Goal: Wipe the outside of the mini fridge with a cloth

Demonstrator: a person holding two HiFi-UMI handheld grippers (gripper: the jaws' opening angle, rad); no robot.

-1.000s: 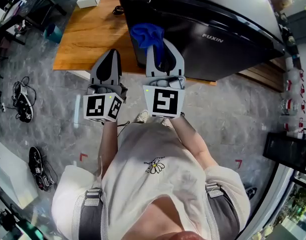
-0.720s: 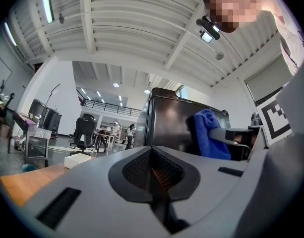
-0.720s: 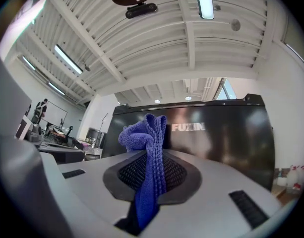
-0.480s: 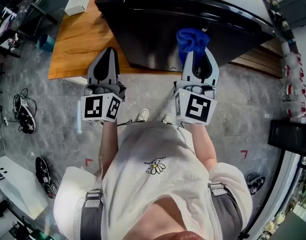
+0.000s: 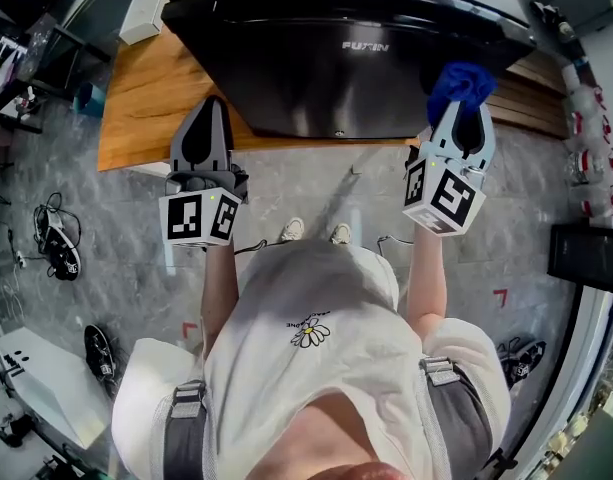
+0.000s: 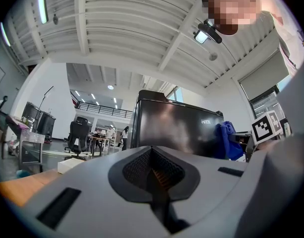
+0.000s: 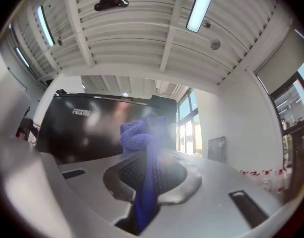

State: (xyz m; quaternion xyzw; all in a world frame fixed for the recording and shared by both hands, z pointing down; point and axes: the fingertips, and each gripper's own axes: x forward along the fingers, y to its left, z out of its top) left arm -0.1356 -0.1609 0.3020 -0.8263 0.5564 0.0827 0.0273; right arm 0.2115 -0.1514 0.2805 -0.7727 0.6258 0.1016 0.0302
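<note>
The black mini fridge (image 5: 346,58) stands on a wooden table (image 5: 151,98), its glossy door facing me. A blue cloth (image 5: 460,84) sits bunched at the door's right edge, pinched in my right gripper (image 5: 464,118), which is shut on it. In the right gripper view the cloth (image 7: 142,148) hangs between the jaws before the fridge (image 7: 92,128). My left gripper (image 5: 208,128) hovers near the table's front edge, left of the door, shut and empty. In the left gripper view the fridge (image 6: 176,130) and cloth (image 6: 226,142) show beyond the closed jaws.
A white box (image 5: 144,13) lies on the table left of the fridge. Wooden slats (image 5: 531,103) run right of it. Shoes and cables (image 5: 56,238) lie on the grey floor at left. White items (image 5: 591,118) line the right edge.
My right gripper has swept the blue cloth rightward along the fridge door, from its left part to its right edge. The left gripper has barely moved.
</note>
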